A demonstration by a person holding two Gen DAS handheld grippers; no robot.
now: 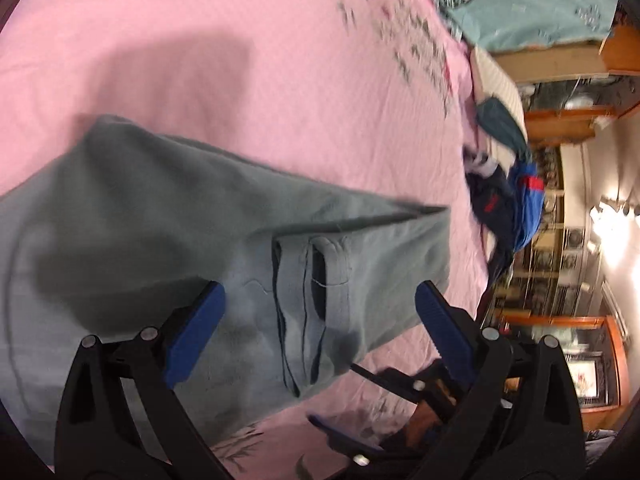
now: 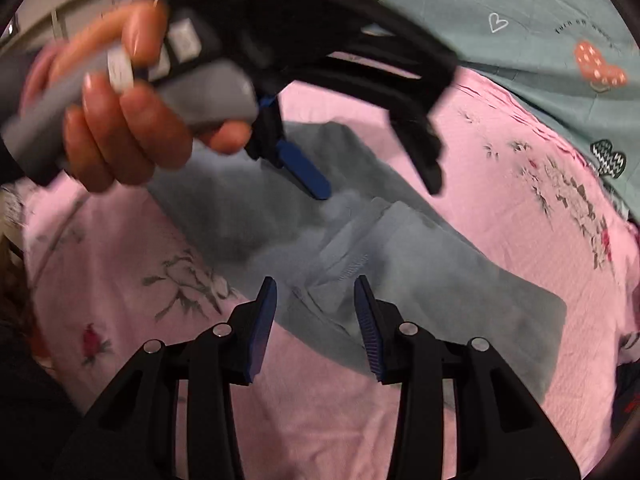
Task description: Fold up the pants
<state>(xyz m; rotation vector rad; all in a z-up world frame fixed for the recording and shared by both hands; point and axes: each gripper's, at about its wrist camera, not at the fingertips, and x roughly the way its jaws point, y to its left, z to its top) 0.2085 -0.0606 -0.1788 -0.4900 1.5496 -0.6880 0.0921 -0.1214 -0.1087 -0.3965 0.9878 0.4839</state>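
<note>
Grey pants lie flat on a pink bed sheet, folded lengthwise, with the waistband and pocket area near my left gripper. The left gripper is open and empty, hovering above the waist end. In the right wrist view the pants run diagonally across the sheet. My right gripper is open and empty just above the pants' edge. The left gripper, held by a hand, hangs over the pants at the upper left of that view.
A teal patterned blanket lies beyond the pink sheet. A pile of blue and dark clothes sits at the bed's edge. Wooden shelves and lamps stand past the bed. The right gripper shows at the bottom of the left wrist view.
</note>
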